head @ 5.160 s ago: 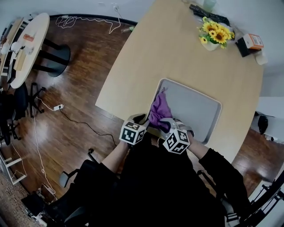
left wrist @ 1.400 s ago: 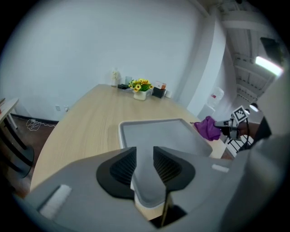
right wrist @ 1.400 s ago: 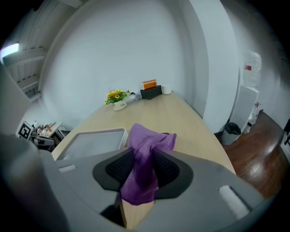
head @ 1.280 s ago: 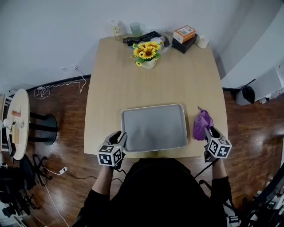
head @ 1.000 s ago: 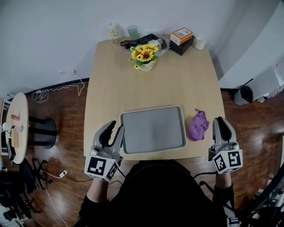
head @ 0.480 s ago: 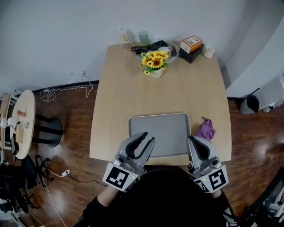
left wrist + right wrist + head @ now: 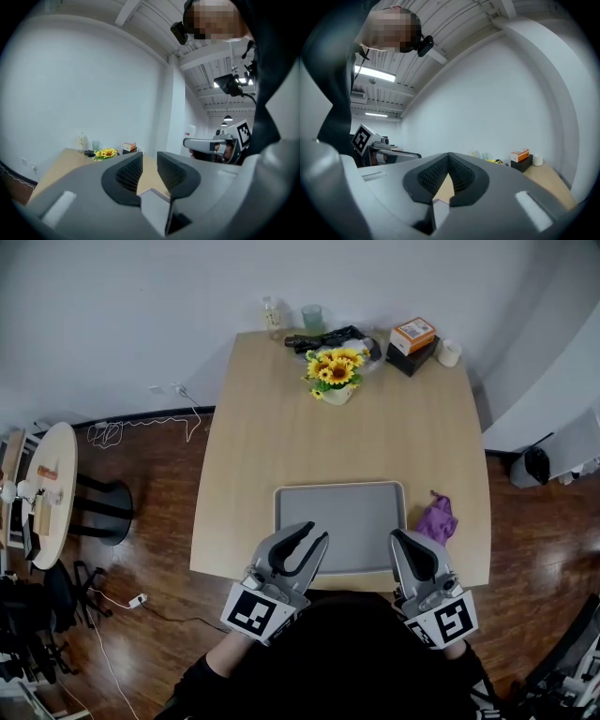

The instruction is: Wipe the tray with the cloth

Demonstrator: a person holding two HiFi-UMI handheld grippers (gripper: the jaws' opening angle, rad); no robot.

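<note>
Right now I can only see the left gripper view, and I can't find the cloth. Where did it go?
Observer: The cloth lies crumpled on the table, just right of the tray.
Operator: Is a gripper holding it?
Observer: No. The right gripper is shut with nothing between its jaws.
Operator: And where's the tray? My gripper blocks everything.
Observer: It lies flat at the table's near edge. In the head view, the tips of your left gripper show over its near left corner.
</note>
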